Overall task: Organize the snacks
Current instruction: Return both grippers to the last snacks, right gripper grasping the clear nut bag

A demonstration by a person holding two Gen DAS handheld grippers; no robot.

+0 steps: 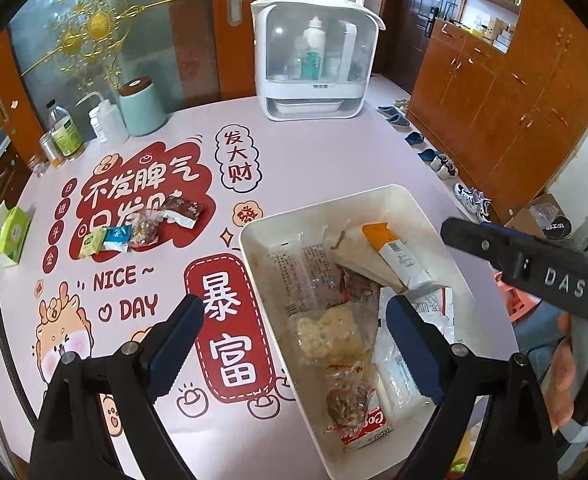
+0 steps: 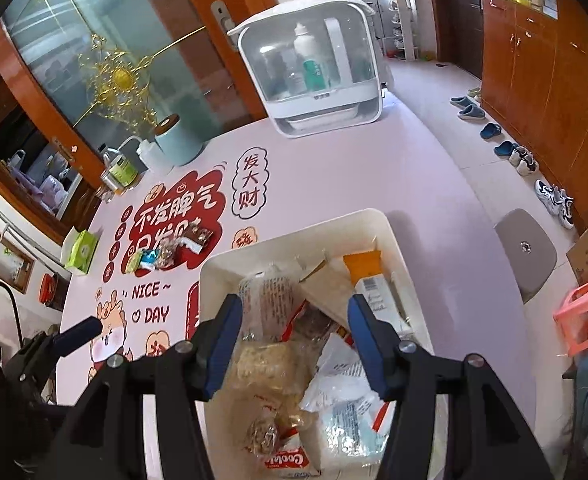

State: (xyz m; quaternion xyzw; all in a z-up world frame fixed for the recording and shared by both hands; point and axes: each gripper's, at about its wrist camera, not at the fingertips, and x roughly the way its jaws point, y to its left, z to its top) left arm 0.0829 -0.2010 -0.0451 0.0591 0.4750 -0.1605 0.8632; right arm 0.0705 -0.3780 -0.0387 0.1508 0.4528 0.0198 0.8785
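Note:
A white bin on the table holds several wrapped snacks, among them an orange-topped packet and a red-and-white cookie pack. A few loose snacks lie further off on the red print: a dark red packet, a clear candy bag, a blue and a green sachet. My left gripper is open and empty, above the bin's near left edge. My right gripper is open and empty, above the bin's contents; it also shows in the left wrist view.
A white dish cabinet stands at the table's far side. A teal canister, a squeeze bottle and jars stand at far left. A green tissue box is at the left edge. A pink stool stands on the floor at right.

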